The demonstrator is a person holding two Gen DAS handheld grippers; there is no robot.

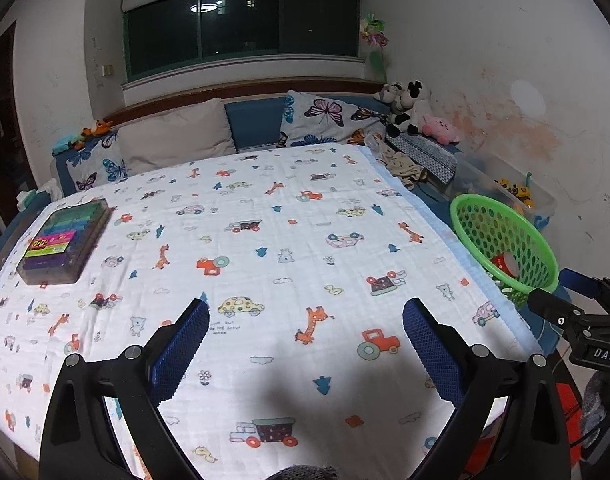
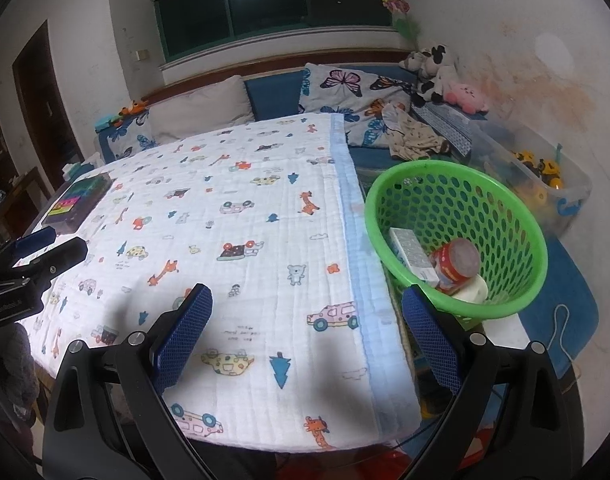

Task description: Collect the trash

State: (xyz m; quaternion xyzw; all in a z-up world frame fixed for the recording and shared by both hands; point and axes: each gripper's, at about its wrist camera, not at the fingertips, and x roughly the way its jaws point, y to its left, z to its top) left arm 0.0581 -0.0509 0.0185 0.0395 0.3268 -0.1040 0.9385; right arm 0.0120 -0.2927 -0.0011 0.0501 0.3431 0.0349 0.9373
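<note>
Trash sits in the green basket [image 2: 457, 236] at the right edge of the blanket [image 2: 241, 248]: a white carton [image 2: 413, 254], a red can [image 2: 457, 266] and a white roll [image 2: 475, 290]. The right gripper [image 2: 307, 344] is spread wide and empty; the basket lies just beyond its right finger. The left gripper [image 1: 305, 344], also wide apart and empty, hovers above the blanket, well apart from the basket. A marker case [image 1: 65, 242] lies far left.

The blanket [image 1: 289, 248] lies open mid-span; a box [image 1: 65, 240] blocks its far left, a basket [image 2: 457, 236] its right edge.
</note>
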